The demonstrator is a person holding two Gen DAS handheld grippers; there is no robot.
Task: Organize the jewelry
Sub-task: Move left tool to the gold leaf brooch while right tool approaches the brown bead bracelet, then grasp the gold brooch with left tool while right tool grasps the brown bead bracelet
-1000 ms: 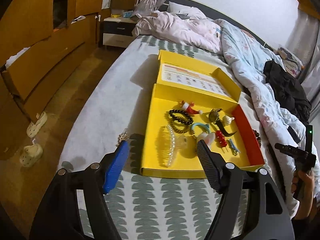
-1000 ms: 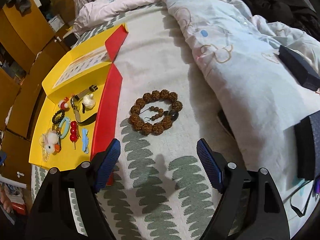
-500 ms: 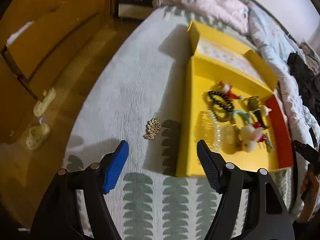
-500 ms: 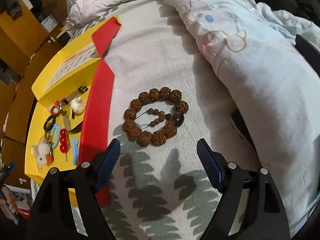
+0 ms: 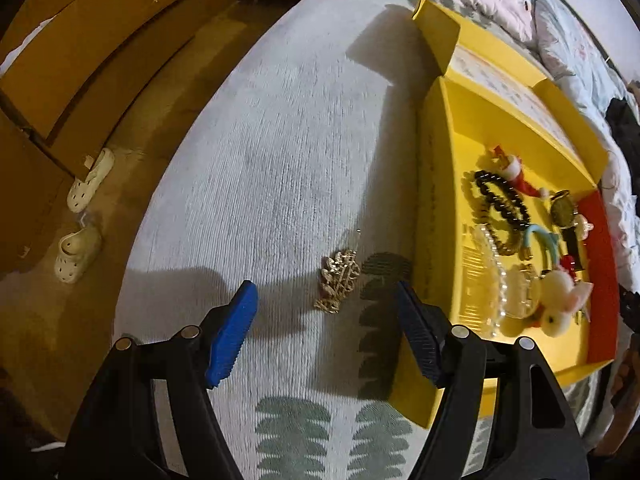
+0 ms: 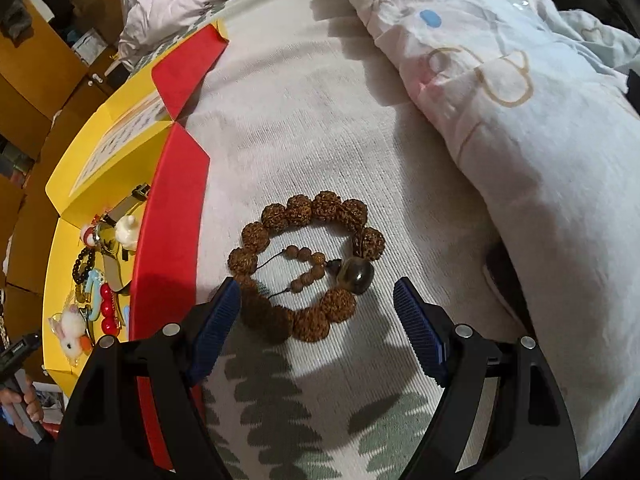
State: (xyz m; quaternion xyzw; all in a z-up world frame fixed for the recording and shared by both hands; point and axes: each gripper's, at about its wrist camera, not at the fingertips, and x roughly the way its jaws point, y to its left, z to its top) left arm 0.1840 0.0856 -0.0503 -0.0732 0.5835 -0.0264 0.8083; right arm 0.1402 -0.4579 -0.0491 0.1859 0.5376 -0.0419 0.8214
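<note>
We see a ribbed, pale bedspread with green leaf print carrying a yellow cardboard box, its shallow tray crowded with a glossy black bead bracelet, a clear pearl-edged comb and a fluffy white charm. Just beside the box's red outer wall lies a ring of knobbly brown seed beads. On the box's opposite side rests a small gold filigree brooch. Our left gripper hangs released near the brooch; our right gripper hangs released over the bead ring's near edge.
</note>
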